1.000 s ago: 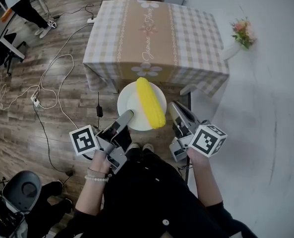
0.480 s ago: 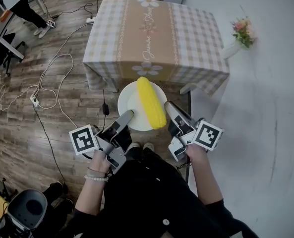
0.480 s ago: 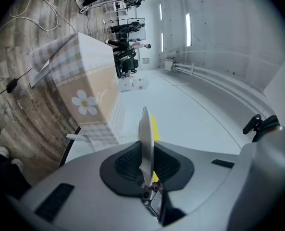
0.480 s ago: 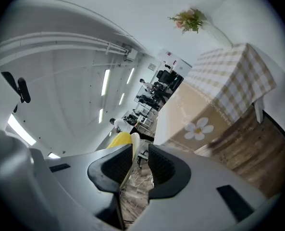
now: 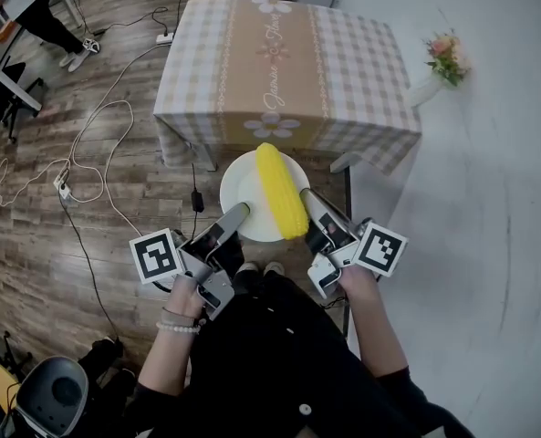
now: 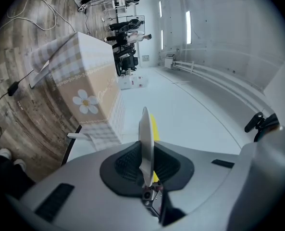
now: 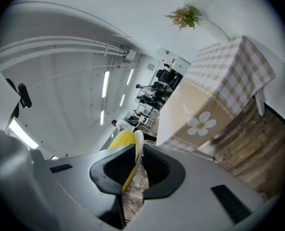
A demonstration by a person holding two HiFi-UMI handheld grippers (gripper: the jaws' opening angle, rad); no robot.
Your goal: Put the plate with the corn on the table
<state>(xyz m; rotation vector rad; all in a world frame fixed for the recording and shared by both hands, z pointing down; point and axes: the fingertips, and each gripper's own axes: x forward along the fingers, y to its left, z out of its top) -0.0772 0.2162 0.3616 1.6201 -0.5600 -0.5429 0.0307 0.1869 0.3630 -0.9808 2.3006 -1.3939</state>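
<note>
Holding a white plate (image 5: pixel 244 199) between my two claws, I have it in the air at the centre of the head view, just below the near edge of the table (image 5: pixel 279 62) and not resting on it. A yellow ear of corn (image 5: pixel 282 190) lies along the right half of the plate, pointing toward the table.

My left claw (image 5: pixel 236 215) comes in from the lower left and pinches the plate's near left rim. In the left gripper view the plate stands on edge between the two dark pads, which press against it from either side, with a strip of the corn showing behind it.

My right claw (image 5: pixel 308 201) comes in from the lower right and pinches the plate's right rim, just beside the corn. In the right gripper view the rim sits clamped between the pads, and the corn rises just left of it.

The table fills the top centre of the head view, covered by a checked cloth with a tan stripe and daisies. Flowers (image 5: pixel 445 55) show at the upper right. Cables (image 5: pixel 97 167) trail over the wooden floor (image 5: pixel 33 235) at the left.
</note>
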